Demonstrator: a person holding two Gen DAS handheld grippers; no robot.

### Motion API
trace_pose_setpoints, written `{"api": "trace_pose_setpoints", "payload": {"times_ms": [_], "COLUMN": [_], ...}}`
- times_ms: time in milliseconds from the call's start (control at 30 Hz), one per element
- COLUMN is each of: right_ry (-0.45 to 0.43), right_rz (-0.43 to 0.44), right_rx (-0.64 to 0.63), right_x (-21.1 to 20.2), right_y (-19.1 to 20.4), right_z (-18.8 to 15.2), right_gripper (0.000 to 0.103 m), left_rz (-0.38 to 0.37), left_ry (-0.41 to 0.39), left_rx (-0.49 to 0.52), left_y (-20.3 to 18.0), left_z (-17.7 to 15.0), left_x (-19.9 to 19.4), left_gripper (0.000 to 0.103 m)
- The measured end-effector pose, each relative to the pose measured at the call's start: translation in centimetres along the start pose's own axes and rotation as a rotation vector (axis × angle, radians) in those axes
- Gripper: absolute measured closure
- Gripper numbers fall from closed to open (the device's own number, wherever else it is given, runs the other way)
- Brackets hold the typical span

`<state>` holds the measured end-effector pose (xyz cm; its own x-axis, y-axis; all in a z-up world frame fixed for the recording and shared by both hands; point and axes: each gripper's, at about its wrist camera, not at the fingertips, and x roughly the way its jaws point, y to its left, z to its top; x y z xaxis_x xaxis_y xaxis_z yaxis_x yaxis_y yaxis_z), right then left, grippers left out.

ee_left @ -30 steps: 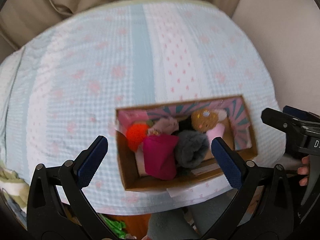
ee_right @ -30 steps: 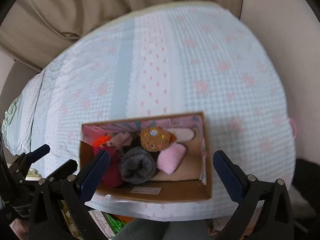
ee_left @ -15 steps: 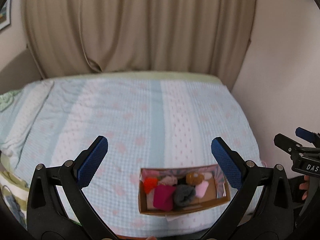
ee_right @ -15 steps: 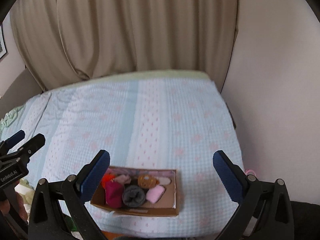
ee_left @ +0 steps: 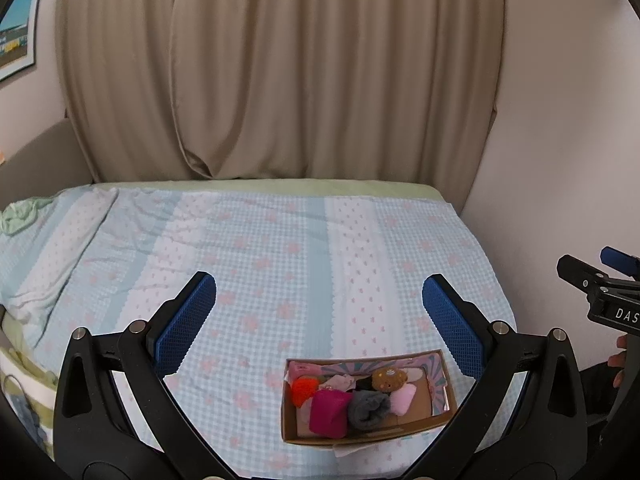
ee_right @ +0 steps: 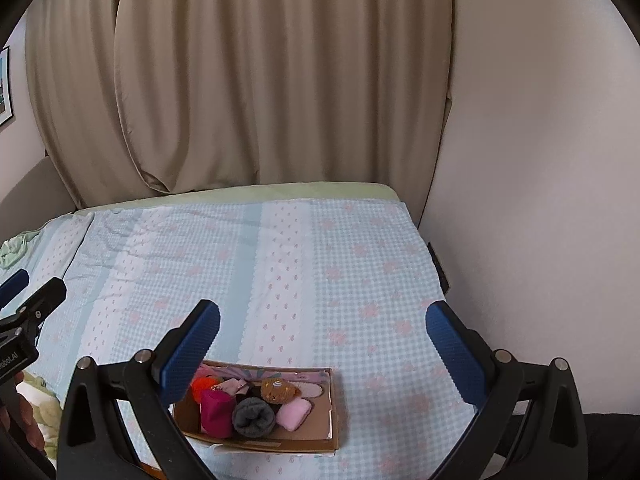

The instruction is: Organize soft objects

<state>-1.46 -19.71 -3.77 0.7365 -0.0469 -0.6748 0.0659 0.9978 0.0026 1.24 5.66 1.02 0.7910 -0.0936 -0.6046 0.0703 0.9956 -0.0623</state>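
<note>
While I hold both grippers up above the near edge of the bed, the box sits low in both views, on the checked cover close to that edge. My left gripper has its blue pads spread wide with nothing between them, and through the gap I see only the cover; the box lies below and toward its right finger. My right gripper is spread just as wide and holds nothing, and the box lies under its left finger, whose pad covers the box's far left corner in that view.

Inside the box the soft things are packed toward the left and middle: an orange ball at the far left, a magenta roll in front of it, a grey roll just beside the magenta one, and a pink roll to the right of the grey. A brown plush rests behind the grey and pink rolls, touching them. The right end of the box shows bare cardboard floor. From the right wrist I see the same row: magenta, grey, pink, with the plush behind.

A beige curtain hangs behind the bed, and a plain wall stands to the right
</note>
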Motion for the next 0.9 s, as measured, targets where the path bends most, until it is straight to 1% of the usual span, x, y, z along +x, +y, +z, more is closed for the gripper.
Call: {"api": "trace_pose_setpoints", "payload": {"times_ms": [467, 900], "right_ry": [-0.038, -0.036], "right_rz": [0.003, 0.01], "right_rx": [-0.006, -0.007], "right_x": [-0.27, -0.04], "right_y": [0.33, 0.47], "right_z": [0.48, 0.48], "right_gripper": [0.0, 0.0], "left_rz": [0.012, 0.014], "left_ry": [-0.003, -0.011], "left_rx": [0.006, 0.01], "left_y": [0.28, 0.02], "left_z": [0.23, 0.34], "left_x": [0.43, 0.59], "left_gripper": [0.0, 0.0]}}
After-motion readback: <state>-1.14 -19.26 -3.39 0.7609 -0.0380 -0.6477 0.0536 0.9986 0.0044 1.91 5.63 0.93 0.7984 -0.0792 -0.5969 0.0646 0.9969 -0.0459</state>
